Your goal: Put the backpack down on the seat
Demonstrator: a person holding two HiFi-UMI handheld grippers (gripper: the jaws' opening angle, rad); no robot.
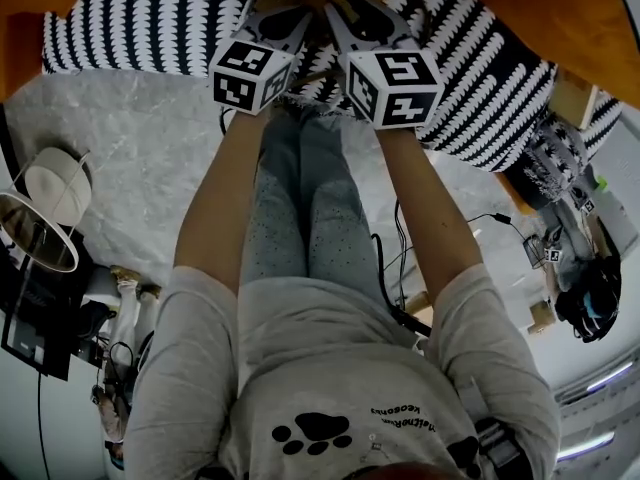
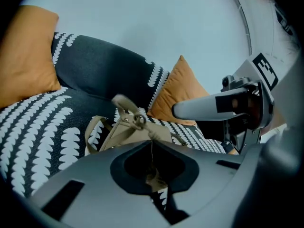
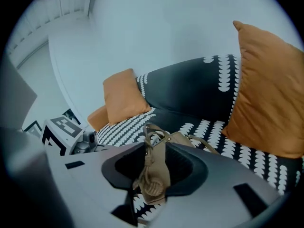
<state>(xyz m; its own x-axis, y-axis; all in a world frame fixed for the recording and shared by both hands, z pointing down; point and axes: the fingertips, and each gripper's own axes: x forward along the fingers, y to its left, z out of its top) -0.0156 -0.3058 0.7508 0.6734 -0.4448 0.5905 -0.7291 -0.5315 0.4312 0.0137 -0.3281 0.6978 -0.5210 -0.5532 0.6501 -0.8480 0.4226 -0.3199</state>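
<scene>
On the black-and-white patterned sofa seat [image 2: 38,127], tan backpack [image 2: 124,133] resting between orange cushions [image 3: 270,94], left gripper [image 2: 152,152] pinched tight on part of the bag's strapping, right gripper [image 3: 153,158] parted, knotted strap [image 3: 156,175] lying loose between its jaws

Probably a home living room: black-and-white sofa [image 3: 190,94] with orange cushions [image 3: 270,89] (lamp [image 1: 55,178] nearby).

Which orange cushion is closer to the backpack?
The right-hand orange cushion, close beside the backpack; the other cushion sits well off to the left.
</scene>
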